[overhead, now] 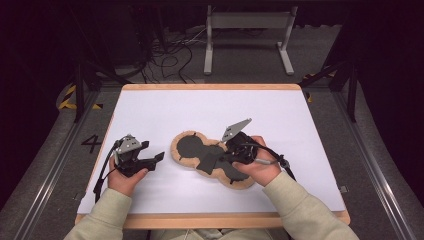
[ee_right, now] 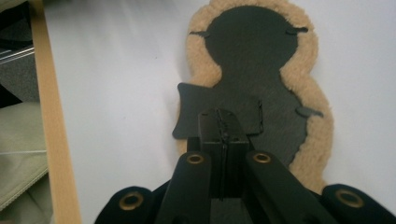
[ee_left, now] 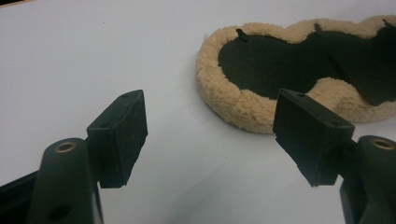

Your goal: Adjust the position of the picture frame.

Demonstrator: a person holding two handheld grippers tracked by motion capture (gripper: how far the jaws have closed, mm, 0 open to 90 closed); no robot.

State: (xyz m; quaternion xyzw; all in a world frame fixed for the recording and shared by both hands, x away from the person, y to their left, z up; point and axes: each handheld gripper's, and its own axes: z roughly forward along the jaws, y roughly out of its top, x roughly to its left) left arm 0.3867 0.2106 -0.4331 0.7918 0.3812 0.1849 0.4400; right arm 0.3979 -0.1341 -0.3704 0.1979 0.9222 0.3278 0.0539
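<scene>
Fleece-lined pad (overhead: 192, 148) lying flat near the middle of the white table (overhead: 165, 107), shaped like a figure eight or peanut: two rounded lobes joined at a narrower waist. Dark, leather-like face upward, tan woolly fleece (ee_left: 233, 100) curling out as a border all round the edge. Long axis slanting across the table in the high view, from a far-left lobe to a near-right lobe beside the person's right hand. Small dark tabs spaced along the rim of the dark face.

Dark flap (ee_right: 205, 109) attached at the waist of the pad, pinched at its edge between the pressed-together jaws of the right gripper (ee_right: 223, 122), pads meeting on the thin material. Right gripper over the near-right lobe in the high view, covering part of it.

Left gripper (overhead: 150, 159) well to the left of the pad, apart from it, low over bare table, jaws spread wide with nothing between them. In the left gripper view, pad's nearer lobe seen just beyond the spread jaws.

No containers on the table. Pale wooden edge (overhead: 210, 220) around the white surface.
</scene>
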